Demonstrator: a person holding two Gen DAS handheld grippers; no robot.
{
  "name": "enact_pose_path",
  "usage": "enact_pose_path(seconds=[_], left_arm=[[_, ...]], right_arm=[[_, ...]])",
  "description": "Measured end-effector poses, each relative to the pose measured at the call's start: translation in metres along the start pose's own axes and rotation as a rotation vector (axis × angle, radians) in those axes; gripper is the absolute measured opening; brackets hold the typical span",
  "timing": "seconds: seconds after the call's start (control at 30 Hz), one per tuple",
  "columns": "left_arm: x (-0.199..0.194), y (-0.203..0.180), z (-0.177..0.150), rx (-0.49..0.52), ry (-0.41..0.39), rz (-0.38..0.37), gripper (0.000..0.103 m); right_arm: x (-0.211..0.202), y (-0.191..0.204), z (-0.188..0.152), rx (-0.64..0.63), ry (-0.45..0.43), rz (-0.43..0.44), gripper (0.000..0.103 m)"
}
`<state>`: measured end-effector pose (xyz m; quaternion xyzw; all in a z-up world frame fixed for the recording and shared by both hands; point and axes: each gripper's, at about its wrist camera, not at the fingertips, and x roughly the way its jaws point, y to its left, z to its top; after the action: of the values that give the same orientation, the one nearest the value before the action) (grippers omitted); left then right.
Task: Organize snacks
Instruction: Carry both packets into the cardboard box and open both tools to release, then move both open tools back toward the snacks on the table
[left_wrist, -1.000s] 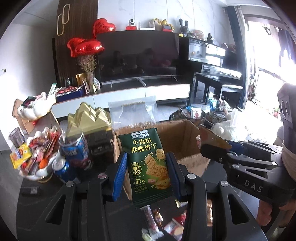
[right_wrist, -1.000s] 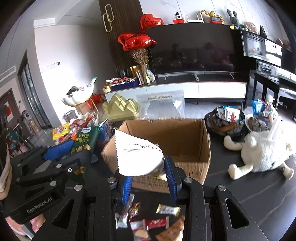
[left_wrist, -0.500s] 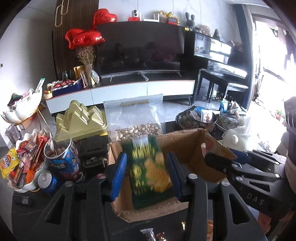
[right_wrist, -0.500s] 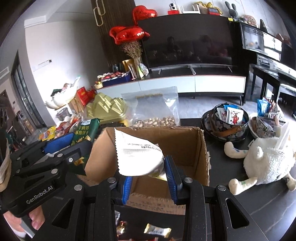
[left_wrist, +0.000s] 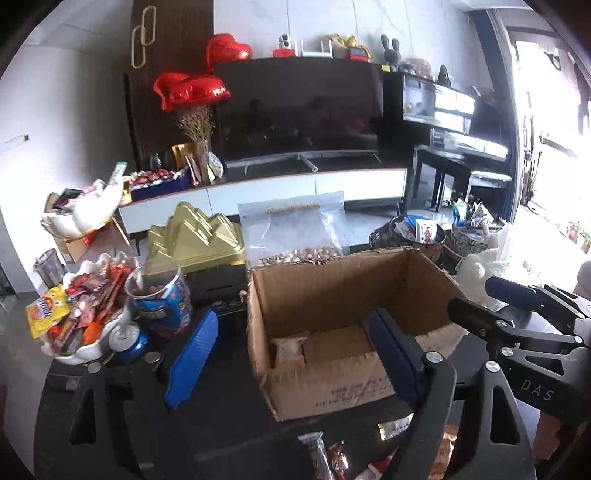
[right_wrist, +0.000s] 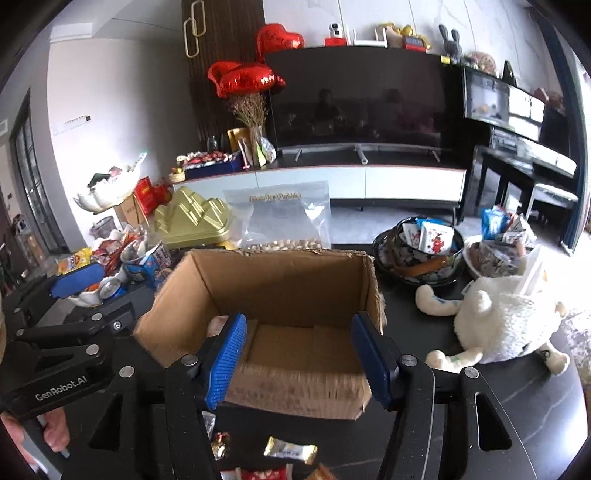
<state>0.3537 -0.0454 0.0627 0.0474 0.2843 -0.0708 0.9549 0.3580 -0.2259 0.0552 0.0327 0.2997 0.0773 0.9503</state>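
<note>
- The left hand-held gripper (left_wrist: 291, 354) is being held with its blue pads spread wide over the near edge of the box (left_wrist: 332, 295); its jaws have just been opening, and nothing is being pinched between them.
- The right hand-held gripper (right_wrist: 299, 358) is likewise being held spread over the box (right_wrist: 280, 284), its jaws having just been opening, with nothing gripped between the pads.
- The open cardboard box is being kept on the dark surface (right_wrist: 498, 391), and a pale snack packet (left_wrist: 290, 350) is being seen lying inside it, at the bottom left corner.
- Loose wrapped snacks (right_wrist: 290, 450) are being left on the surface just in front of the box.
- A bag of nuts (left_wrist: 295, 229) is being propped behind the box, and a white plush toy (right_wrist: 506, 321) is being seen lying to its right.
</note>
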Motion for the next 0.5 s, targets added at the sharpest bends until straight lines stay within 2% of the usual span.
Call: enact_pose_path(seconds=[0.2,0.3,0.5], left_arm=[[-0.037,-0.004,-0.011,0.012,-0.038,-0.002,0.088],[-0.053,-0.008,-0.020,0.015,-0.041,-0.027,0.088],[-0.077,-0.020,-0.039,0.048,-0.066,-0.037,0.088]], right_arm=[[-0.034,0.007,-0.017,0.011,-0.017,0.027,0.064],[-0.046,0.008,-0.026,0.026,-0.015,0.040,0.064],[-0.073,0.005,-0.048,0.042,-0.022,0.033,0.064]])
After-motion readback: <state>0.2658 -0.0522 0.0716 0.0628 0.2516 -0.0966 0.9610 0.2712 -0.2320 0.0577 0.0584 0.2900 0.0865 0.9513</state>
